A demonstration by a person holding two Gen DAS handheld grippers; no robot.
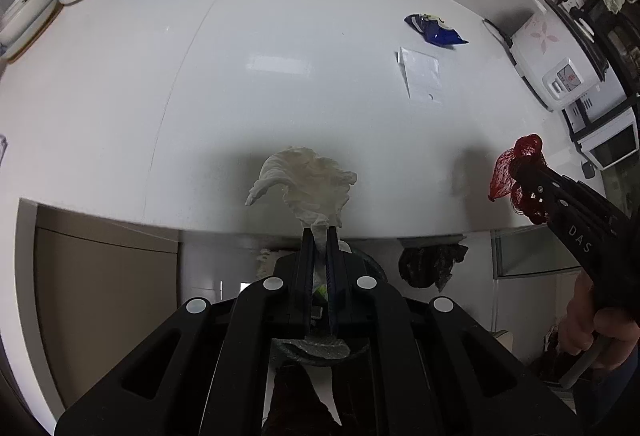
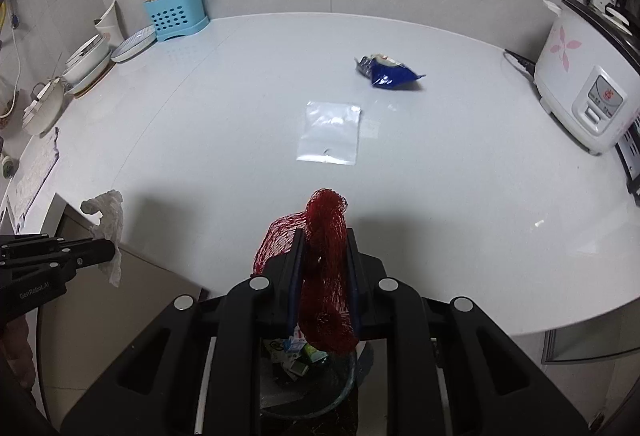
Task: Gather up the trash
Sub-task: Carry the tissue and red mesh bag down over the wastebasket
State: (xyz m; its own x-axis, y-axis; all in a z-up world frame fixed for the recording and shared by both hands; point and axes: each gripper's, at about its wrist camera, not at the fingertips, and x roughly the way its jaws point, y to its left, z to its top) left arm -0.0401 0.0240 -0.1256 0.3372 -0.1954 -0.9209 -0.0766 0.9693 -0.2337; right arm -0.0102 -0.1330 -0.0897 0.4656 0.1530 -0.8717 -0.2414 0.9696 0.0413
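We hold two pieces of trash at the near edge of the surface (image 2: 440, 220). The left gripper (image 1: 320, 236) has its fingers (image 1: 307, 256) pressed close on a crumpled white tissue (image 1: 304, 179), pinched by its lower tail; the rest fans out above the tips, over the surface edge. From the right wrist view the same tissue (image 2: 107, 220) hangs off the left gripper (image 2: 108, 250) at the surface's left corner.

The right gripper (image 2: 323, 236) pinches a bunched red mesh bag (image 2: 326, 260) between its fingers (image 2: 352, 256); the mesh rises above the tips and sags below them, with some bulging out on the left side. In the left wrist view the red mesh (image 1: 516, 171) sits at the tip of the right gripper (image 1: 524, 171), well apart from the tissue.

Below both grippers, beneath the surface edge, we see a bin (image 2: 344, 384) lined with a dark bag, with scraps of packaging inside. The mesh's lower end hangs over its opening.

Still lying on the surface: a flat clear plastic pouch (image 2: 330, 131) near the middle, and beyond it, just apart, a crumpled blue snack bag (image 2: 386, 71).

Further out: a white rice cooker (image 2: 580, 83) with pink flowers at the right, a blue utensil holder (image 2: 176, 15) at the back left wall, and stacked bowls and plates (image 2: 92, 55) along the left.
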